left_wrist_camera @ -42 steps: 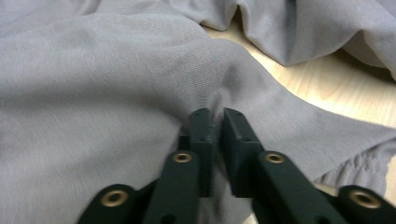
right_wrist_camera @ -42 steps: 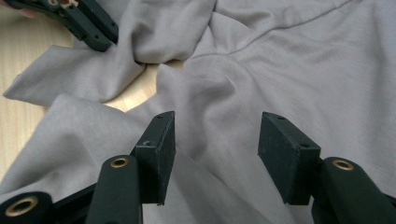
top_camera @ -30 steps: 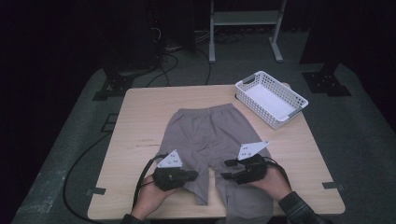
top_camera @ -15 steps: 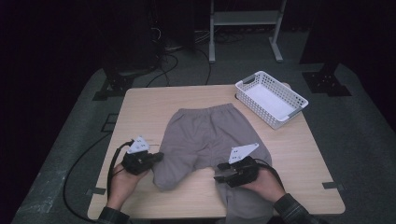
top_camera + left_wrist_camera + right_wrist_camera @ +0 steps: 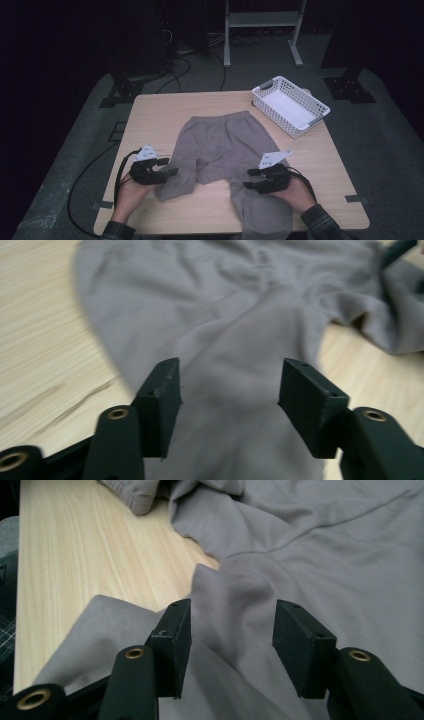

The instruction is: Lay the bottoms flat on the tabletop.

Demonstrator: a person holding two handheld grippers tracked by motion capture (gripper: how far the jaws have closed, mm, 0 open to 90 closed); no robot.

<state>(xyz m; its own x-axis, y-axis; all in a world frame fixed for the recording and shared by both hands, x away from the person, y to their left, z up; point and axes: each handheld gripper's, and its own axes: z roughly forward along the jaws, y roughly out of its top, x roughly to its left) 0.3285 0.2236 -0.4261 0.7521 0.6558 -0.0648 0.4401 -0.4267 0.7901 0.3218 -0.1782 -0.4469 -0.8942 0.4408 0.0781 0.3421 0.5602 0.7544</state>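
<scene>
The grey soft-cotton trousers lie flat on the pale wooden table, one leg under each tool. The left gripper, whose jaws have just been opening, stands half open over the left leg, gripping nothing. The right gripper is half open over the right leg, its jaws apart from the cloth. A white plastic lattice basket sits well beyond the right gripper.

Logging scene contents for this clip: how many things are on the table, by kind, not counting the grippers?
Grey trousers: 1
White basket: 1
Total: 2
</scene>
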